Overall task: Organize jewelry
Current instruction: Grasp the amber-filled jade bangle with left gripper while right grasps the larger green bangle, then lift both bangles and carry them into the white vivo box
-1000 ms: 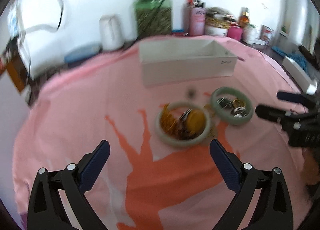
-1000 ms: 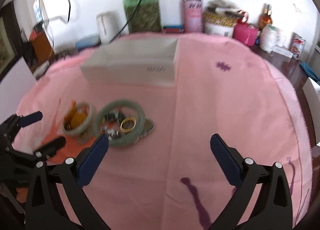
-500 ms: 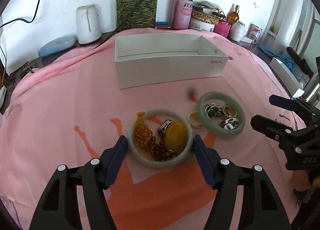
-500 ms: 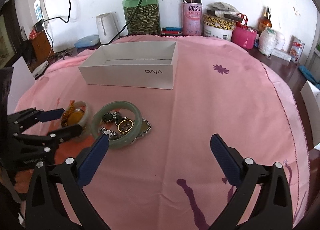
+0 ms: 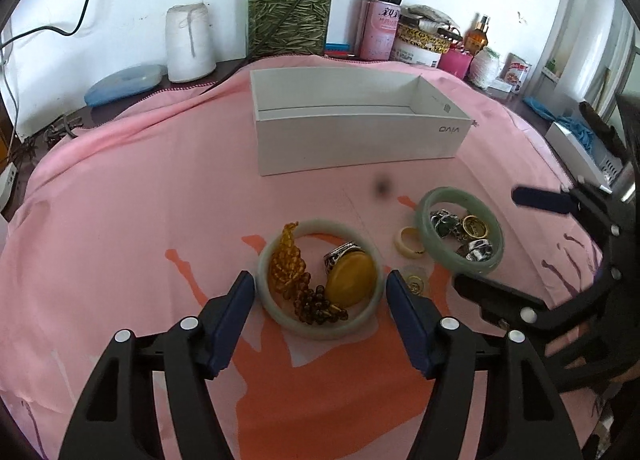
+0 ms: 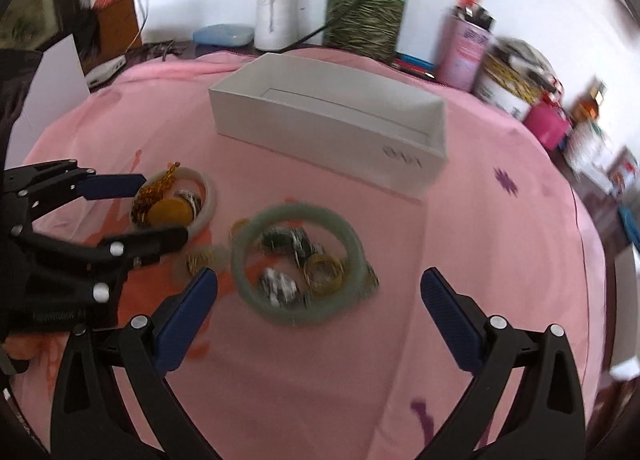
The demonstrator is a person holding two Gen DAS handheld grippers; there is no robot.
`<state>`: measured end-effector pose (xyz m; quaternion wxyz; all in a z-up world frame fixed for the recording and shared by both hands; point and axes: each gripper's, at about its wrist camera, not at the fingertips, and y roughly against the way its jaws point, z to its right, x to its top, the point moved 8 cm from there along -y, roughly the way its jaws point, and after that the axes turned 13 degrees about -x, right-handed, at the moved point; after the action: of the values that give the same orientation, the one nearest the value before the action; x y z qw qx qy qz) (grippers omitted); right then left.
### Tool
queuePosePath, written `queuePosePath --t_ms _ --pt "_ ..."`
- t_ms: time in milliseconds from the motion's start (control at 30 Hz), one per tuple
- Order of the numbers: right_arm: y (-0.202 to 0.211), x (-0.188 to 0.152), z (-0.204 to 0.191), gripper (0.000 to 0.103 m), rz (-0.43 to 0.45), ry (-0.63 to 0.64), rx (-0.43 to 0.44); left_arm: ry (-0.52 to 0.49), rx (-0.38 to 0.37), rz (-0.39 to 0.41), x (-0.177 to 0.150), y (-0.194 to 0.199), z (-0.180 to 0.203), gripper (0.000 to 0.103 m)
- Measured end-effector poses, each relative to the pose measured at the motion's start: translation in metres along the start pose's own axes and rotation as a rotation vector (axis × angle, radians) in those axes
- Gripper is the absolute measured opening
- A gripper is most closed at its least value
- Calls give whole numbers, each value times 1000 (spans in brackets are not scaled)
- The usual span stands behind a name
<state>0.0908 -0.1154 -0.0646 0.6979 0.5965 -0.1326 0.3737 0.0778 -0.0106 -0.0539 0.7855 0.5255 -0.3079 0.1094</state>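
Here, the left gripper [image 5: 320, 294] is spread, its fingers [image 5: 234, 318] flanking a pale bangle [image 5: 318, 330] lying flat, hole up, no long axis, with beads [image 5: 288, 264] inside. Likely stiff, slick, breakable: pinch across the rim. The right gripper [image 6: 318, 294] is also spread, a green bangle [image 6: 298, 260] between its fingers. Beyond sits the box [image 5: 356, 138].
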Motion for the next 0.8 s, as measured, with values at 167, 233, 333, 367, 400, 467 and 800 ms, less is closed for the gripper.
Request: queuePosePath --t_ms 167,233,333,367,400,467,800 --pt "-18 -6 3 88 -33 -52 93 9 -7 2 2 0 -4 66" --pt "-14 -5 2 72 -6 -20 83 -8 -2 -4 1 -1 -1 66" --pt "-11 -8 -1 69 -1 -2 83 -37 -6 -12 -1 -3 7 68" --pt "-9 -9 -1 69 -1 7 86 -45 -8 -14 -2 -3 9 68" --pt "-8 -11 -1 69 -2 11 88 -51 -7 -16 -2 -4 10 68" --pt "-5 -15 0 69 -8 8 89 -54 -8 -16 -3 -4 10 68" --pt "-7 -20 8 70 -12 -12 83 -64 -30 -29 -6 -6 18 81"
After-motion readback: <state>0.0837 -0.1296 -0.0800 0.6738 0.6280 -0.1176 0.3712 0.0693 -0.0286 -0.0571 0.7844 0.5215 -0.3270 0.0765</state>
